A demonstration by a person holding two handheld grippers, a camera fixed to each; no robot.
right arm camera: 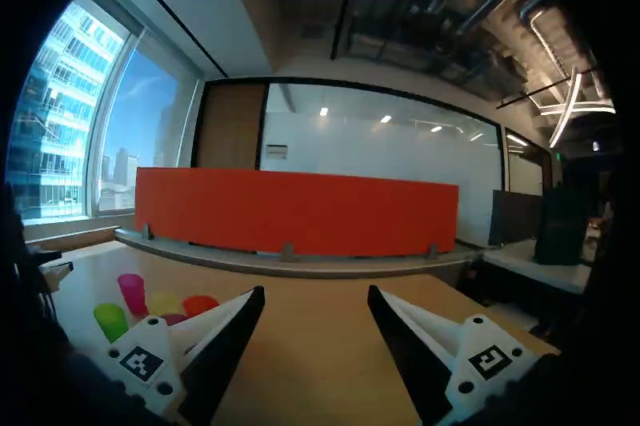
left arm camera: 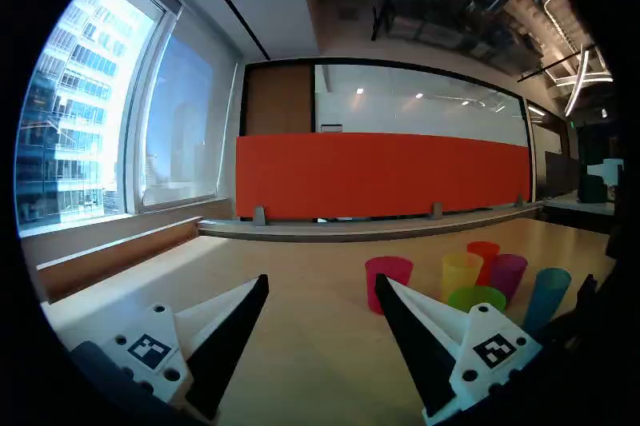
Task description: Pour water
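Observation:
Several coloured plastic cups stand grouped on the wooden table. In the left gripper view I see a pink cup (left arm camera: 387,281), a yellow cup (left arm camera: 462,273), an orange cup (left arm camera: 483,255), a purple cup (left arm camera: 508,275), a green cup (left arm camera: 476,298) and a teal cup (left arm camera: 548,296). My left gripper (left arm camera: 320,292) is open above the table, short of the cups, which lie ahead to its right. My right gripper (right arm camera: 314,300) is open too, with the pink cup (right arm camera: 132,292), green cup (right arm camera: 110,320), yellow cup (right arm camera: 164,303) and orange cup (right arm camera: 199,304) off to its left.
A long orange partition (left arm camera: 382,175) runs along the far edge of the table (left arm camera: 320,346). A large window (left arm camera: 88,138) and a wooden sill are on the left. A dark monitor (right arm camera: 560,234) stands on another desk at the right.

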